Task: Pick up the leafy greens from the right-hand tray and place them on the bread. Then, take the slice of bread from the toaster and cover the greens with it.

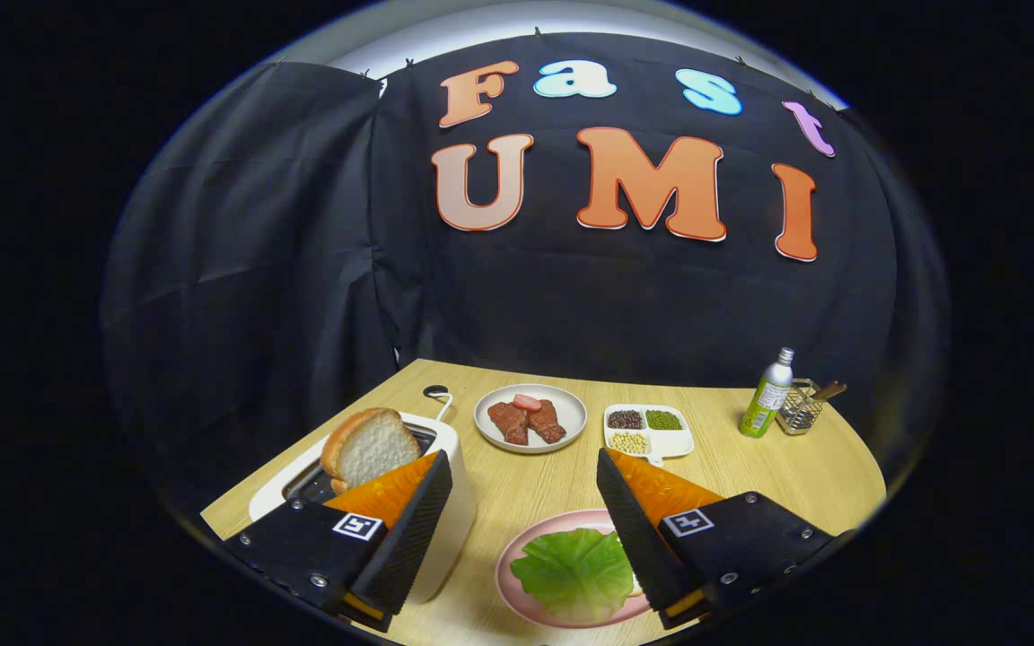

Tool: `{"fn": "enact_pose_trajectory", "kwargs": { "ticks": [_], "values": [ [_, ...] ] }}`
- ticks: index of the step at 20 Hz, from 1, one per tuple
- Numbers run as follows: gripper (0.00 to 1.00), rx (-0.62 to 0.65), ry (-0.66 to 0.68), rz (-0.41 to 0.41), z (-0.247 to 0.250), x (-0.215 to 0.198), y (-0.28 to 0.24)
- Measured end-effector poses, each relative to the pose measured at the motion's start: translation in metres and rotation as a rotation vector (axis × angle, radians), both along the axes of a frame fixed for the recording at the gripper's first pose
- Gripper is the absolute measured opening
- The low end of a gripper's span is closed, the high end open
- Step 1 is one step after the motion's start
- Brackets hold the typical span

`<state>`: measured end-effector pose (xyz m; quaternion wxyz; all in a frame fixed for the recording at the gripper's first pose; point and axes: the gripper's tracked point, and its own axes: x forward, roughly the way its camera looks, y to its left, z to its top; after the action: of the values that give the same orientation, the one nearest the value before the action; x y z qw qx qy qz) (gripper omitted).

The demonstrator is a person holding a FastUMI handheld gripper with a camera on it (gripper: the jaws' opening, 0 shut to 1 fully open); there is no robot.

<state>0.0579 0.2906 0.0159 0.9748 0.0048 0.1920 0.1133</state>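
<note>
A green leafy piece lies on a pink plate on the wooden table, low between my fingers and partly tucked under the right finger. I cannot tell whether bread lies under the leaf. A white toaster stands at the left, behind and beside the left finger. A slice of bread sticks up out of its slot, just beyond the left fingertip. My gripper hangs above the table, open wide, with nothing between its fingers.
Beyond the fingers sits a grey plate with pieces of meat. To its right is a white divided tray of beans. A green bottle and a wire basket stand at the far right edge.
</note>
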Motion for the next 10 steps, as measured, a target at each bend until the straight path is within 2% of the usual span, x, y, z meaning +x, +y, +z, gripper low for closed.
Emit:
{"fn": "enact_pose_trajectory", "kwargs": {
  "ticks": [5,10],
  "values": [
    [0.98,-0.003,-0.040,-0.016,0.025,0.004,0.020],
    [0.97,-0.003,-0.048,0.036,0.036,0.000,0.064]
  ]
}}
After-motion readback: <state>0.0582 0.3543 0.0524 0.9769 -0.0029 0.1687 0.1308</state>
